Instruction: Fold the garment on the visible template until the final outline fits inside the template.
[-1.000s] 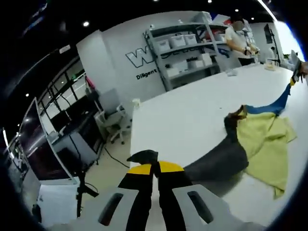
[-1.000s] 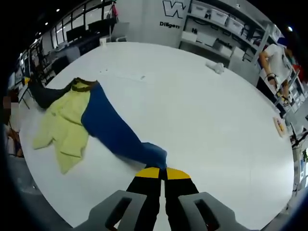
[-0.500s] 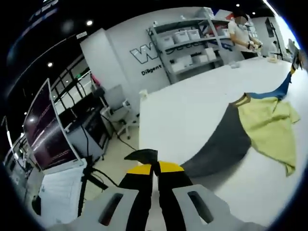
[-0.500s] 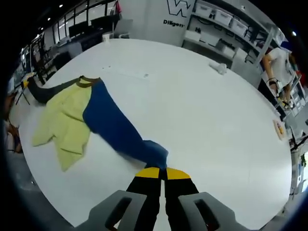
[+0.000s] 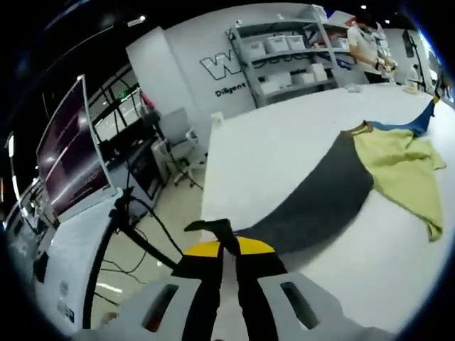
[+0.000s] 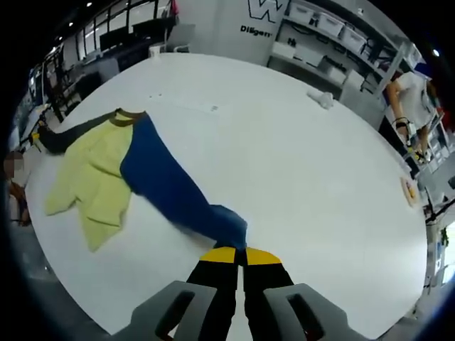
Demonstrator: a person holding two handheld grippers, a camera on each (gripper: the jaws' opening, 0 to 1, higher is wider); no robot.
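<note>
1. In the left gripper view, my left claw point(image 5: 229, 250) has its jaws pressed together on the end of the garment's dark grey sleeve point(image 5: 313, 206), with a small point of dark cloth sticking out past the yellow tips.
2. In the right gripper view, my right claw point(image 6: 233, 256) is clamped the same way on the cuff of the blue sleeve point(image 6: 170, 190), the bunched cloth sitting right at the tips.
3. The garment point(image 6: 92, 177) lies spread between my two claws on the white table point(image 6: 298, 156). Its yellow body is loosely crumpled in the middle and a brown collar point(image 6: 128, 118) sits where the two sleeves meet.
4. The grey sleeve runs flat from my left claw to the collar, reaching the table's near edge; in the left gripper view the blue sleeve point(image 5: 416, 124) stretches away beyond it.
5. Past the table edge on the left, I see a monitor point(image 5: 71, 156) on a stand and an office chair point(image 5: 181, 142).
6. At the far wall stand grey shelves point(image 5: 291, 60) with white bins. Near them a person point(image 6: 407, 89) in a white shirt stands by the table's far side.
</note>
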